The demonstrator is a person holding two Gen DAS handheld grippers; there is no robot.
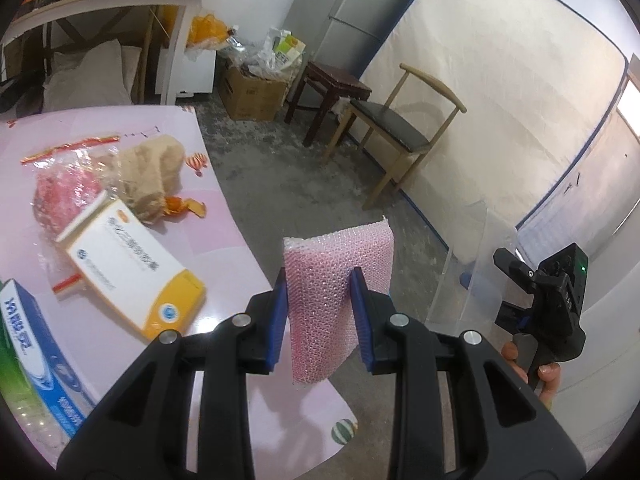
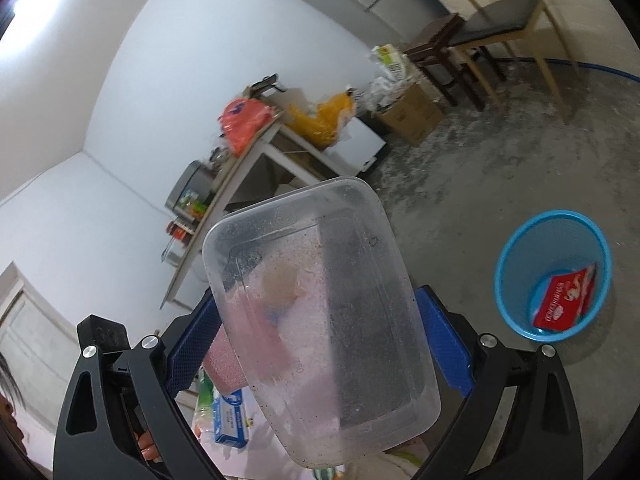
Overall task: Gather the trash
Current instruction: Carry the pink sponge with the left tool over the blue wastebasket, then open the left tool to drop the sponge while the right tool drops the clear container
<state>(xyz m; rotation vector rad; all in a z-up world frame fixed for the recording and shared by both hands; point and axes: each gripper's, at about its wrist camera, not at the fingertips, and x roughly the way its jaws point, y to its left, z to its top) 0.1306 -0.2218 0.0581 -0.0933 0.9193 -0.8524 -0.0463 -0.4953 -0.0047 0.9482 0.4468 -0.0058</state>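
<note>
Left gripper is clamped on a folded pink bubble-wrap sheet, blue fingers pressing its two sides near the lower half. The sheet is off the worktop, held over the worktop's near right edge with bare floor beyond it. It looks very light and soft: it buckles in between the fingers, so grip force matters little, but it can slide out if the fingers relax, and on release it may cling to the pad ribbing instead of dropping clean. The current hold mid-sheet, across the fold, looks adequate.

Right gripper holds a clear rectangular plastic food container, blue fingers on its long side walls, its flat panel facing the camera. The container is light, thin-walled and smooth; the walls likely flex under a squeeze, so it could pop loose or twist. Gripping close to the rim, where it is stiffest, is the safer spot. The inside looks dusty or smeared; contents unclear.

Round blue mesh wastebasket sits on the floor to the right, well apart from both grippers, with a red printed packet already in it.

Still on the pink worktop, left side: a white-and-yellow carton box, a crumpled brown paper bag, orange peel scraps, a clear zip bag with red contents, and a blue-and-white box at the near left.

Judgement: both loads are headed for the basket.
</note>
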